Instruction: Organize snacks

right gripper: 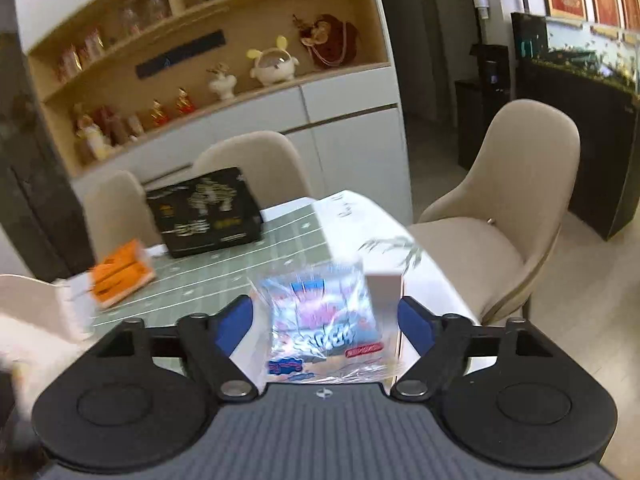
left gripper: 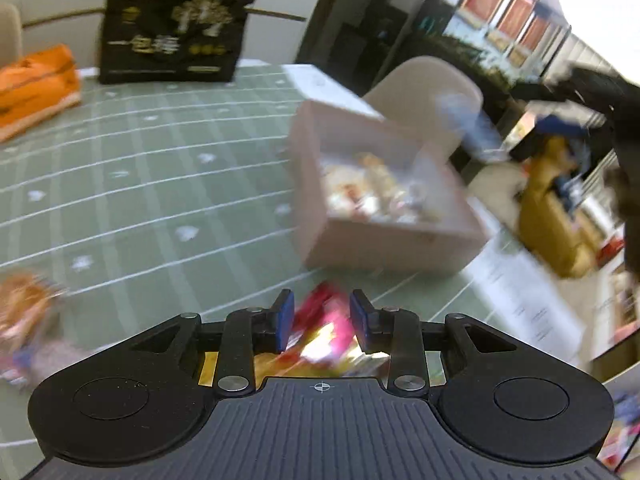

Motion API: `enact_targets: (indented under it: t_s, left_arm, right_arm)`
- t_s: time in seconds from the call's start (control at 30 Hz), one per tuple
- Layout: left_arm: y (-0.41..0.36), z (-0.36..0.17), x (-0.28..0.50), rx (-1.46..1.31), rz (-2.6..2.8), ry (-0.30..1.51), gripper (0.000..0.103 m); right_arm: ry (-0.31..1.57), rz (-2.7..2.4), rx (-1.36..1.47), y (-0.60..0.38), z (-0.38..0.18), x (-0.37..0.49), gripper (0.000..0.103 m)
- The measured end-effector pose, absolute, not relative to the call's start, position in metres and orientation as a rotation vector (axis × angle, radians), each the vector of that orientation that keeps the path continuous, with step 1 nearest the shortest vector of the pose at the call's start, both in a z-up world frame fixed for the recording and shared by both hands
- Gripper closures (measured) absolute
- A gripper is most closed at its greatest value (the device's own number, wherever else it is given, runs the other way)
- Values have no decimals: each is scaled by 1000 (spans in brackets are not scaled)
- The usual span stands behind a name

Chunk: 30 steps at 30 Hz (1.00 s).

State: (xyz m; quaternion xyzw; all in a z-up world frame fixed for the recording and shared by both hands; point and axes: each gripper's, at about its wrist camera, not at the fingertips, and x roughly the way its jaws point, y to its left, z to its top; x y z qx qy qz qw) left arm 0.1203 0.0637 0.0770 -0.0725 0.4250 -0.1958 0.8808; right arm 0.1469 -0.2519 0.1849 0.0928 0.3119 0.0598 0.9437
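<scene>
My left gripper point(left gripper: 322, 320) is shut on a red and yellow snack packet point(left gripper: 320, 336), held low over the green checked tablecloth point(left gripper: 160, 184). Ahead to the right stands a pale open box point(left gripper: 320, 200) with several snack packets inside. My right gripper point(right gripper: 326, 320) has its jaws wide apart with a blue and clear snack bag point(right gripper: 324, 328) between them; the pads do not visibly touch the bag. The right gripper also shows blurred in the left wrist view point(left gripper: 580, 120), above and right of the box, with the blue bag point(left gripper: 464, 120) beside it.
A black box with gold print point(left gripper: 172, 36) and an orange pack point(left gripper: 36, 84) lie at the far side of the table. A blurred snack packet point(left gripper: 24, 312) lies at left. Beige chairs point(right gripper: 500, 220) stand around the table. A shelf unit point(right gripper: 200, 60) is behind.
</scene>
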Motion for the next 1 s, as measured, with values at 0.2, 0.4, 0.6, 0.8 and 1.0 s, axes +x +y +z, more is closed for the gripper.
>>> enact_targets:
  t_s: [0.2,0.4,0.6,0.8,1.0]
  left_arm:
    - [135,84,99,-127,-205,759,67]
    - [223,72,136,-282,117,738,68]
    - [214,48,137,-248,42,844,63]
    - [179,38,83,-298,-117,875,57]
    - [150,37,49,-336,-246,921,57]
  right_arm:
    - [744,185,196,-228,144,148,23]
    - [848,269,64,-182,86,110,23]
    - [913,381,66,-156,66,71,23]
    - [891,417,-63,-134,66,42,23]
    - [900,489,-67,-109,62,28,23]
